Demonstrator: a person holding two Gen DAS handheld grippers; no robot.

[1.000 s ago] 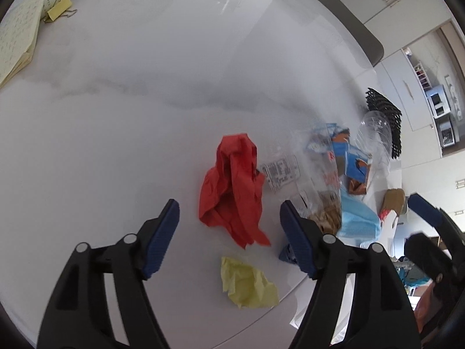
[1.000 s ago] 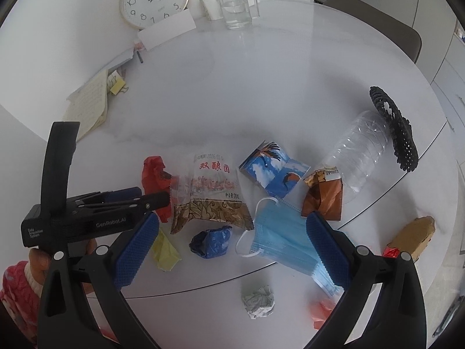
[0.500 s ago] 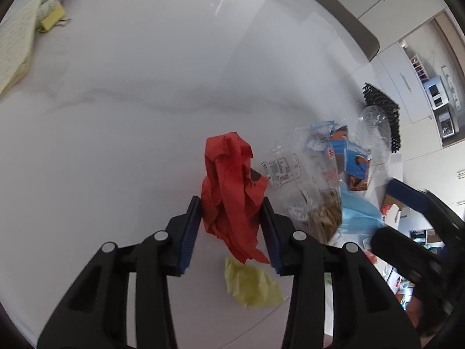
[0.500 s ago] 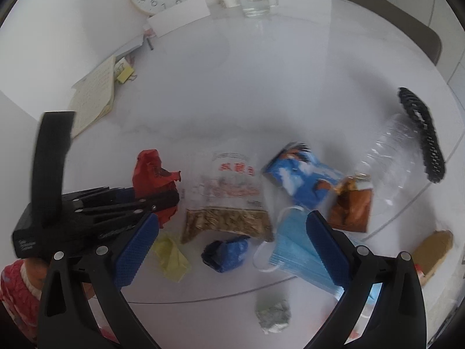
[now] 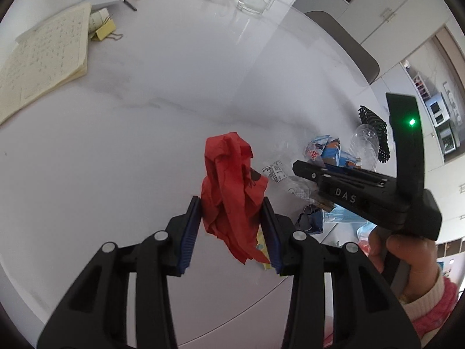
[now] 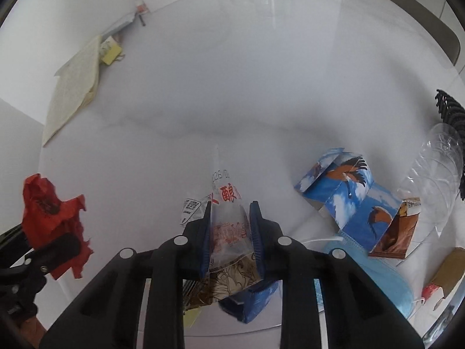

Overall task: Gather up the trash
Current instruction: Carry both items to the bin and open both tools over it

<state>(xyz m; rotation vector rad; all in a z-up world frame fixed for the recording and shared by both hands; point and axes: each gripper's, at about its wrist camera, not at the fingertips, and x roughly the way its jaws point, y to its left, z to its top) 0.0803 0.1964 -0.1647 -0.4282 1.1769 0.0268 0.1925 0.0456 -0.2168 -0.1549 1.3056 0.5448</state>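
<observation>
yellow scrap mostly hidden, red paper

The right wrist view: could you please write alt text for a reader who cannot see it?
The right gripper is shut on a clear snack bag above a white table. Left of it, the left gripper holds red crumpled paper; right lie a blue carton, a blue face mask and a clear plastic bottle.

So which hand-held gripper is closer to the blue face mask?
The right. The right hand-held gripper, shut on the clear snack bag, sits just beside the blue face mask. The left hand-held gripper, holding the red paper, is farther off across the pile.
</observation>
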